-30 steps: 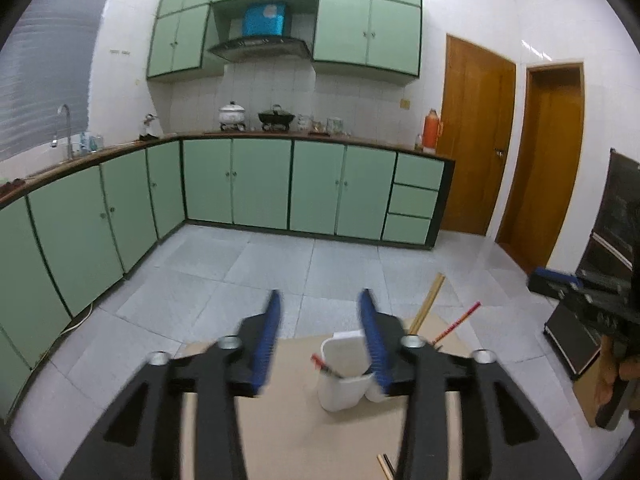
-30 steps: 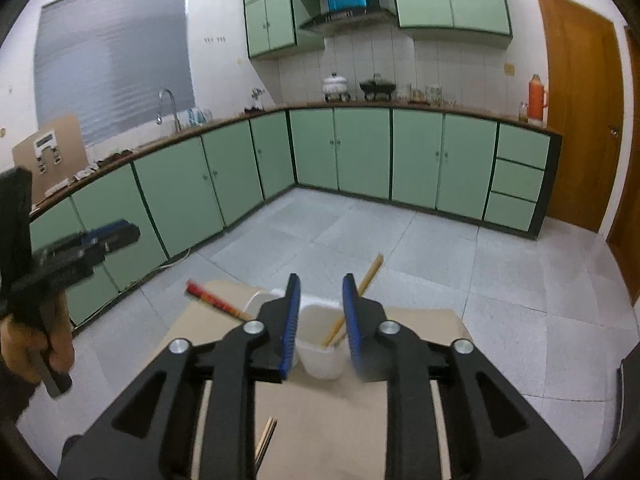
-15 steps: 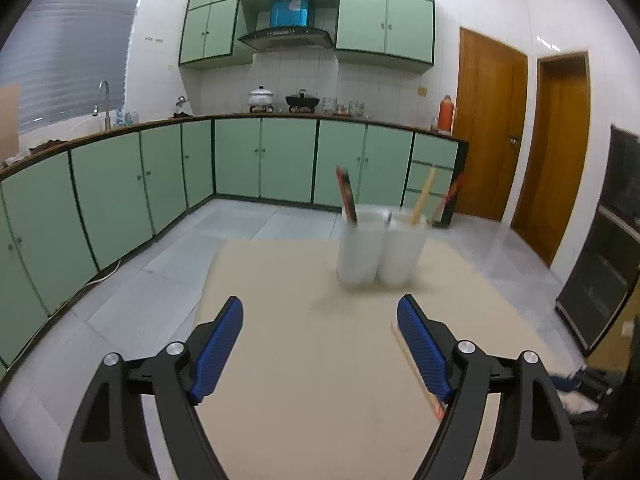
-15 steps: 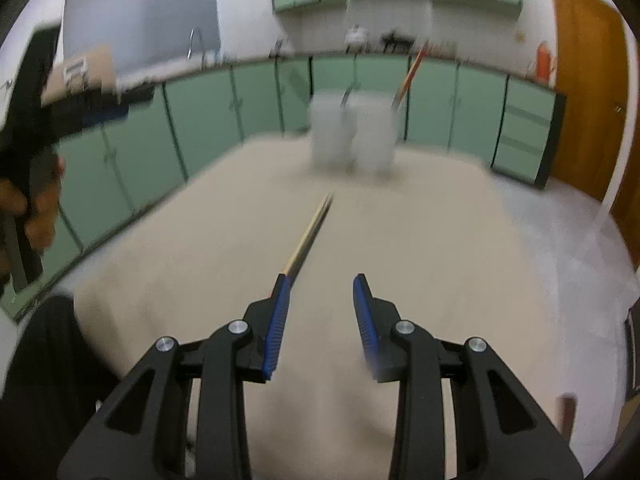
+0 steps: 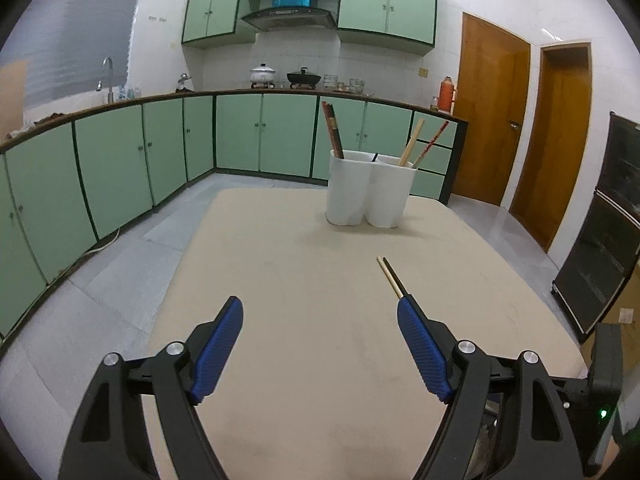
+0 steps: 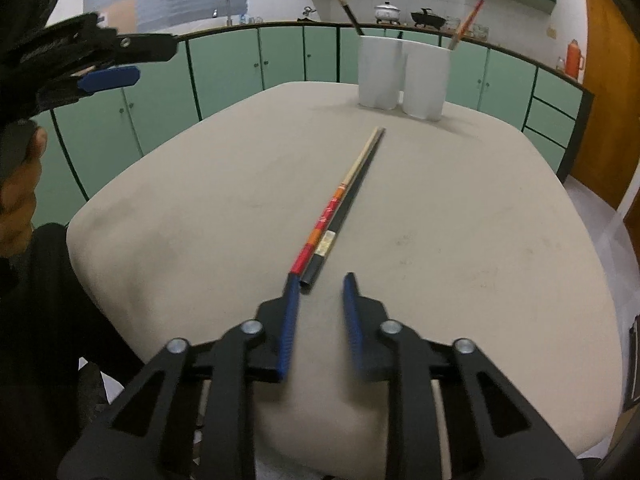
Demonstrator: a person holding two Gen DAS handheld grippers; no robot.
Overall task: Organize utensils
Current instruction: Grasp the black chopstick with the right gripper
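Observation:
Two chopsticks lie side by side on the beige table [image 6: 192,208]: one bamboo with red and orange bands [image 6: 340,200], one black [image 6: 352,200]. My right gripper [image 6: 322,283] hovers low at their near ends, its jaws closing; the black stick's end sits just inside the left fingertip [image 6: 294,286], with a gap still showing. At the table's far side stands a white two-cup holder [image 6: 400,76] with several chopsticks upright in it. My left gripper [image 5: 318,312] hangs open and empty over the table, the chopstick tips [image 5: 390,276] just beyond its right finger. The holder [image 5: 368,192] stands ahead of it.
Green kitchen cabinets [image 5: 120,168] and a counter run around the back and left. Wooden doors [image 5: 492,120] are at the right, with a dark cabinet [image 5: 600,240] beside the table. A person's hand [image 6: 16,188] holds the left gripper at the table's left edge.
Both grippers have come down from high above to just over the table. The left jaws have spread wide. The right gripper has reached the chopsticks' near ends and its jaws have narrowed.

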